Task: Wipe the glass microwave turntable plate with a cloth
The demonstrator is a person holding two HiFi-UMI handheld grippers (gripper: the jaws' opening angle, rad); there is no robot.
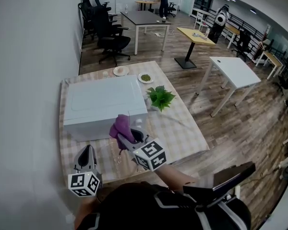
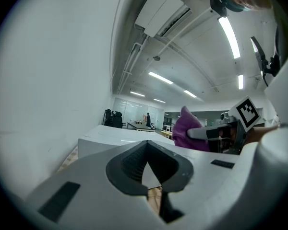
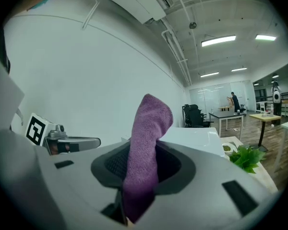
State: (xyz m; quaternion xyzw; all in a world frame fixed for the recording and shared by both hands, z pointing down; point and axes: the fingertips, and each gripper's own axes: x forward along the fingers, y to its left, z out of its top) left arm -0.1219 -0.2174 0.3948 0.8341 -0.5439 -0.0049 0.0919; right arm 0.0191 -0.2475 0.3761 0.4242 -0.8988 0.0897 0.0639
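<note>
Cloth (image 1: 121,126) of purple towelling sticks up from the right hand-held gripper (image 1: 129,137), whose jaws are closed tight on its lower end; in the right gripper view the cloth (image 3: 146,147) stands upright out of the right hand-held gripper (image 3: 143,178) and flops over slightly at the top. This gripper hovers just in front of a white microwave (image 1: 103,104), which sits on a worktop (image 1: 182,133) covered in a checked tablecloth. The marker cube (image 1: 151,155) on it faces up towards the person's head.

The left hand-held gripper (image 1: 88,150) is lower and to the left, near the front left corner of the microwave, apart from the cloth. In the left gripper view the left hand-held gripper (image 2: 151,186) has its jaws drawn together with nothing between them, and the purple cloth (image 2: 189,131) shows off to the right.

I cannot pick out the glass turntable plate with any certainty from where the views look.

Beside the microwave's right side stands a small green plant (image 1: 160,97). Behind the microwave, at the far edge of the worktop, lie two small dishes (image 1: 120,71), well apart from both grippers.
</note>
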